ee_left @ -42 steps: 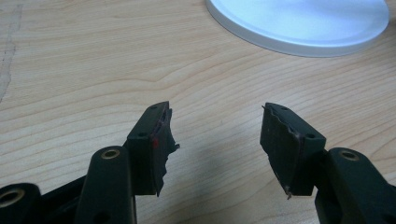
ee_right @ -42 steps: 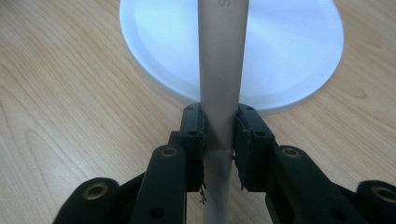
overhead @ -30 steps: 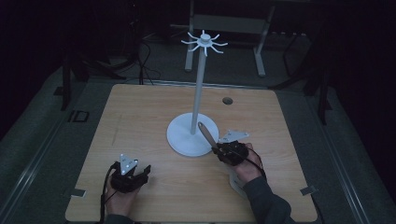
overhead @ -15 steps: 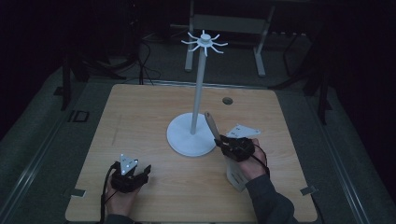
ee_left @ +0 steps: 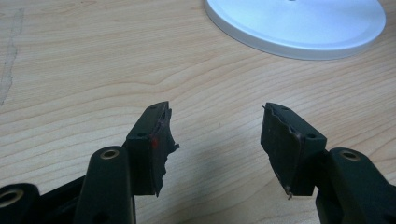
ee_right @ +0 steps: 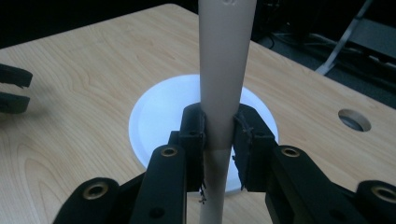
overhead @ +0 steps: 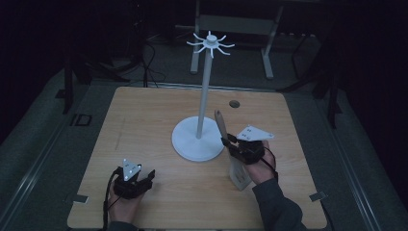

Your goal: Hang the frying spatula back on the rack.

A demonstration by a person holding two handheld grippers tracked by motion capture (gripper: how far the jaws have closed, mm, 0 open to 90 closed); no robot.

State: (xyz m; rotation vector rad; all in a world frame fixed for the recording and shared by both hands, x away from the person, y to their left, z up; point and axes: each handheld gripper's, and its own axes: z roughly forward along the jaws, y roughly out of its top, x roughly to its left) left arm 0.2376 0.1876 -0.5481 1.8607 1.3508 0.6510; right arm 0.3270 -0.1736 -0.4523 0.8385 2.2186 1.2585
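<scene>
One claw [ee_right: 218, 140] grips utensil [ee_right: 223, 70]; other [ee_left: 215, 140] gapes.

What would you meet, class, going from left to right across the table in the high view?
Left tongs → white stand's round base → wooden utensil held in the right tongs → round hole in the tabletop.

You see a pale wood-grain table [overhead: 144, 120], a white stand [overhead: 198, 139], a beige wooden utensil [ee_right: 224, 70] and two black claws, left [ee_left: 215, 140] and right [ee_right: 218, 140].
</scene>
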